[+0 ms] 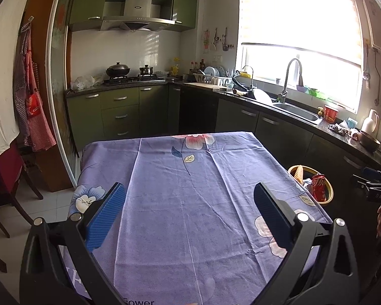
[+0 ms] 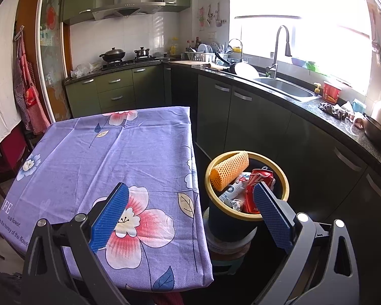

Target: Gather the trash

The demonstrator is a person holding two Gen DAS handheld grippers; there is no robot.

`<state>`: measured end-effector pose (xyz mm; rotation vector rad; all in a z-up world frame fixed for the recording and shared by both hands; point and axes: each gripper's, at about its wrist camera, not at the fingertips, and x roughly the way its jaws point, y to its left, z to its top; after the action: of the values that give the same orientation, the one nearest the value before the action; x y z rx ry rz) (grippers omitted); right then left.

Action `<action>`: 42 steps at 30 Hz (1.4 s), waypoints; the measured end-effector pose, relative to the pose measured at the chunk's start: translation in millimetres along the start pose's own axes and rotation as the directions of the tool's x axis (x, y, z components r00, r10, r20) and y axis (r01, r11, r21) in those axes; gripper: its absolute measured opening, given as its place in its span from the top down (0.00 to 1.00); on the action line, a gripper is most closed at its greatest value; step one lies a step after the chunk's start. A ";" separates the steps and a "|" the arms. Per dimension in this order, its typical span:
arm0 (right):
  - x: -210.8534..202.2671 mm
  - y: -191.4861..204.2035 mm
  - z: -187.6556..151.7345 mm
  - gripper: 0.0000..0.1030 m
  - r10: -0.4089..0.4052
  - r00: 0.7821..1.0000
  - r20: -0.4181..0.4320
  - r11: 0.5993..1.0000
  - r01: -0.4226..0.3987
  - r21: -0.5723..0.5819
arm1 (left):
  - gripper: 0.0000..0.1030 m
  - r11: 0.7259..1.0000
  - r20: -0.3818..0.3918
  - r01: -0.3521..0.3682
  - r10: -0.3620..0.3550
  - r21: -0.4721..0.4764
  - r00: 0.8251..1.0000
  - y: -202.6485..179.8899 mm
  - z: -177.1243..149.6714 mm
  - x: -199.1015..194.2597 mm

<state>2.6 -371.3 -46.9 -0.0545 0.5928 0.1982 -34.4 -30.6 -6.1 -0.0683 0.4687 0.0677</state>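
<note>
Green kitchen cabinets and a bright window frame what I see on both feeds, with a worktop under a purple flowered tablecloth (image 1: 190, 203) in the middle of the room. Trash sits in a round dark bin with a yellow rim (image 2: 284, 178), which stands just beside the worktop's right edge on a low stool. Inside the bin, an orange foam mesh sleeve (image 2: 229, 171) leans against the far-left rim, a crushed red soda can (image 2: 256, 188) stands tilted on the right, and crumpled white wrappers (image 2: 232, 193) lie between and below them. On the left feed I catch only part of the bin past the cloth's corner, with the can and the tip of the sleeve poking above the rim.

My right tongs (image 2: 190, 216) are released, the blue pads spread wide with nothing between them; they hover over the worktop's near right corner, and the right pad overlaps the bin's near rim in the picture. My left tongs (image 1: 188, 218) are likewise spread wide and hold nothing, hanging above the middle of the cloth.

Beyond the bin, a dark stone counter (image 2: 325, 117) runs along the window wall with a steel sink (image 2: 284, 86) and a tall curved tap (image 2: 279, 50).
</note>
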 end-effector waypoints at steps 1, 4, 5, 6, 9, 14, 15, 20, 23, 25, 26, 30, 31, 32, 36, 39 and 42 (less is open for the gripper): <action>0.0 -0.1 -0.1 0.06 0.001 1.000 0.000 1.000 -0.001 0.000 | 0.07 1.000 -0.001 0.000 0.000 0.000 1.000 -0.2 0.2 0.3; 0.2 -0.4 0.0 0.06 -0.001 1.000 0.000 1.000 0.001 0.002 | 0.07 1.000 0.000 0.002 -0.002 0.002 1.000 -1.0 0.4 0.3; 0.2 -0.2 -0.1 0.06 -0.002 1.000 0.000 1.000 0.002 0.002 | 0.07 1.000 0.000 0.001 -0.001 0.004 1.000 -1.8 0.5 0.5; 0.4 -0.4 -0.2 0.06 -0.003 1.000 0.000 1.000 0.003 0.004 | 0.07 1.000 0.000 0.001 -0.001 0.006 1.000 -2.7 0.4 0.6; 0.9 -0.5 -0.5 0.06 -0.004 1.000 -0.001 1.000 0.004 0.004 | 0.07 1.000 -0.002 0.001 -0.001 0.019 1.000 -6.6 0.4 1.6; 1.1 -0.6 -0.4 0.06 -0.003 1.000 -0.002 1.000 0.003 0.005 | 0.07 0.999 0.001 0.003 -0.003 0.032 1.000 -10.3 1.1 0.8; 1.2 -0.5 -0.6 0.06 -0.004 1.000 -0.002 1.000 0.004 0.005 | 0.07 0.999 0.004 0.003 -0.003 0.034 1.000 -11.2 1.3 0.3; 1.1 -0.5 -0.5 0.06 -0.004 1.000 -0.002 1.000 0.004 0.005 | 0.07 0.999 0.004 0.005 -0.005 0.034 1.000 -11.8 2.1 0.0; 1.1 -0.4 -0.6 0.06 -0.004 1.000 -0.002 1.000 0.004 0.005 | 0.07 0.999 0.002 0.007 -0.007 0.034 1.000 -12.7 1.9 0.0; 0.9 -0.4 -0.4 0.06 -0.004 1.000 -0.002 1.000 0.004 0.005 | 0.07 0.999 0.003 0.006 -0.007 0.035 1.000 -13.2 1.9 0.0; 1.0 -0.3 -0.7 0.06 -0.004 1.000 -0.002 1.000 0.004 0.005 | 0.07 0.999 0.003 0.007 -0.007 0.035 1.000 -13.1 1.8 0.0; 0.9 -0.3 -0.6 0.06 -0.005 1.000 -0.002 1.000 0.005 0.006 | 0.07 0.999 0.004 0.017 -0.018 0.034 1.000 -13.9 1.8 0.1; 0.8 -0.3 -0.3 0.06 -0.005 1.000 -0.002 1.000 0.005 0.006 | 0.07 0.999 0.004 0.018 -0.018 0.036 1.000 -13.8 2.3 0.7; 1.0 -0.3 -0.5 0.06 -0.004 1.000 -0.002 1.000 0.004 0.006 | 0.07 0.999 0.004 0.016 -0.016 0.038 1.000 -13.8 2.5 0.8; 2.1 0.1 -1.8 0.06 -0.004 1.000 -0.004 1.000 0.004 0.004 | 0.07 0.999 0.003 0.022 -0.022 0.040 1.000 -14.6 2.6 1.4; 3.3 -0.1 -3.0 0.06 -0.004 1.000 -0.004 1.000 0.004 0.004 | 0.07 0.999 0.001 0.022 -0.022 0.042 1.000 -14.8 2.4 1.5; 3.4 0.1 -3.2 0.06 -0.004 1.000 -0.004 1.000 0.004 0.005 | 0.07 0.999 0.001 0.023 -0.023 0.043 1.000 -15.3 2.0 1.2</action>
<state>3.6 -371.0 -51.5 -0.0516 0.5968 0.1928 -31.2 -45.6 -4.1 -0.0311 0.4680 0.0354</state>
